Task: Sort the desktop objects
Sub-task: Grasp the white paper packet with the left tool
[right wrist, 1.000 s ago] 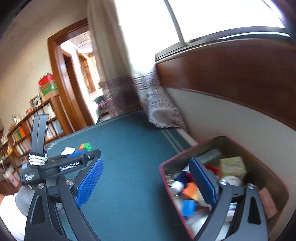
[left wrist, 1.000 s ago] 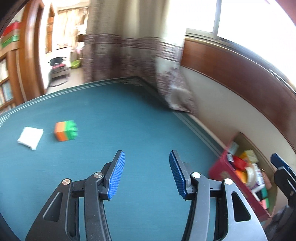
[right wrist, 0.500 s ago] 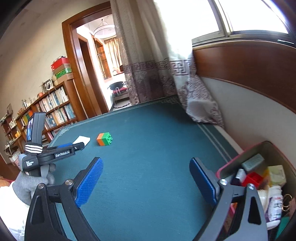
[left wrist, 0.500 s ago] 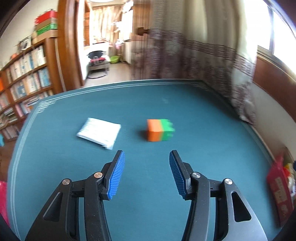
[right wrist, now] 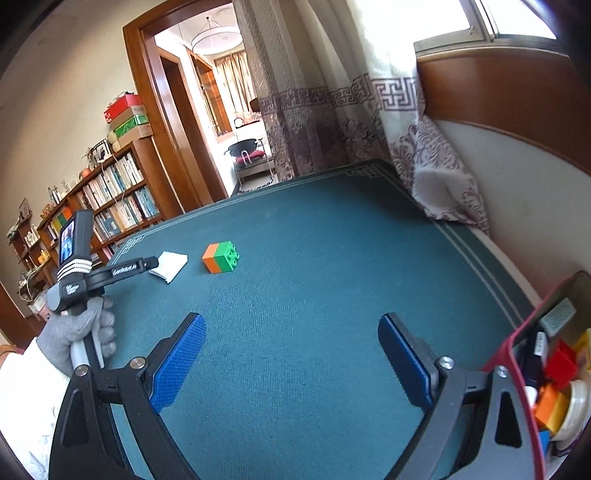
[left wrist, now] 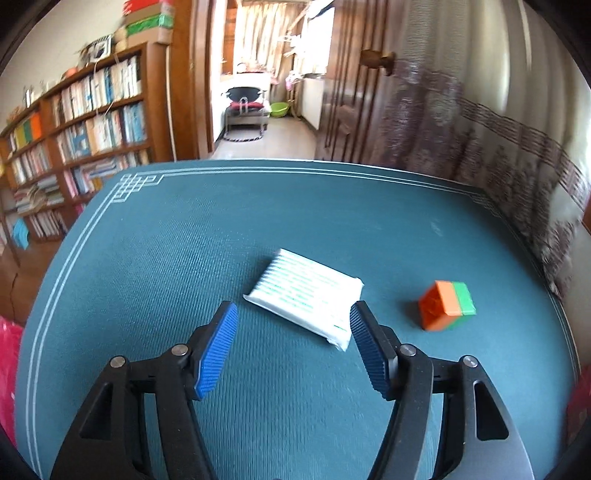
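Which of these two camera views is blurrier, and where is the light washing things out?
Left wrist view: motion blur smears the curtain and softens the white packet and the orange and green block. Right wrist view: sharper, with the same block crisp, but the window at top right is blown out white. Both views bend the table's edge with fisheye distortion.

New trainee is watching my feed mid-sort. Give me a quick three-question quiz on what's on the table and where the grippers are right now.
1. True or false: the left gripper is clamped on the white packet.
2. Which lies nearer the red bin: A) the white packet, B) the orange-green block?
3. Fill in: the right gripper holds ____.

Key:
1. False; its jaws are opening, and the packet lies ahead of the pads, untouched.
2. B.
3. Nothing; its jaws are wide apart over bare green mat.
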`<state>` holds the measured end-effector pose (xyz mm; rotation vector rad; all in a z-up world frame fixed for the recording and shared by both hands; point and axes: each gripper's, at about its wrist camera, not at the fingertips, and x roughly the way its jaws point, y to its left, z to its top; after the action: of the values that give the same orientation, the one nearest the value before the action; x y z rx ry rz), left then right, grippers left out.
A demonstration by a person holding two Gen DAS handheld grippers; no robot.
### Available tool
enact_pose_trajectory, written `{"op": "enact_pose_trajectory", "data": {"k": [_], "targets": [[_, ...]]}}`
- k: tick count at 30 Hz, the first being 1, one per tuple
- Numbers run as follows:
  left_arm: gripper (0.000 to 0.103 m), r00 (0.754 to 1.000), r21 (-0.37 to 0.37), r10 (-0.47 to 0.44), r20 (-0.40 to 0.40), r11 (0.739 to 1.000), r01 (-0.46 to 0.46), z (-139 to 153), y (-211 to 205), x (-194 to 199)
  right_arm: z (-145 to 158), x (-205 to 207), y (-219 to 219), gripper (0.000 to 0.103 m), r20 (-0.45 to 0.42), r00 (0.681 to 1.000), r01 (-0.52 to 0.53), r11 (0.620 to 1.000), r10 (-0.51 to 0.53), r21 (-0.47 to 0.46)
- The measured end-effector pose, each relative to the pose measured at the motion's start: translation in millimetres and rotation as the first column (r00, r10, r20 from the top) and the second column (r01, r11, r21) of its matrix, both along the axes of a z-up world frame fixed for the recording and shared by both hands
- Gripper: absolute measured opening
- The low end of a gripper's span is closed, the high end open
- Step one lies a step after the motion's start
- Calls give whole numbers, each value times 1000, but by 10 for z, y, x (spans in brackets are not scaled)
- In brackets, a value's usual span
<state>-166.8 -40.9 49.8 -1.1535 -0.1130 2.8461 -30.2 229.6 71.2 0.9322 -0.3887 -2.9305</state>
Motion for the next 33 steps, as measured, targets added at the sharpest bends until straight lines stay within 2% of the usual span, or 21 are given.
{"op": "enact_pose_trajectory", "data": {"k": [5,11,17,25,27,33], "targets": [[79,999,57,41,-1,998,-41,-24,-41,-226,-102,-99,-42,96,25,1000,-16,1000,16,-8],[84,991,158,123,53,979,-130,-73,-95,-465,-205,-185,-16,96,49,999,-18,999,19,-26],[85,984,99,146,102,983,-156,-228,108,-593,-282,-257,4,96,68,998,-15,999,17,-32],[83,989,2,134,65,991,-135,-287,211,-583,-280,-385,-85,96,85,996,-31,1000,30,7],[75,992,8,116,53,993,-117,-279,200,-543,-242,-462,-181,96,76,996,-50,998,46,48],[70,999,28,11,46,1000,-12,-268,87,-421,-222,-692,-396,96,72,994,-91,990,83,104]]}}
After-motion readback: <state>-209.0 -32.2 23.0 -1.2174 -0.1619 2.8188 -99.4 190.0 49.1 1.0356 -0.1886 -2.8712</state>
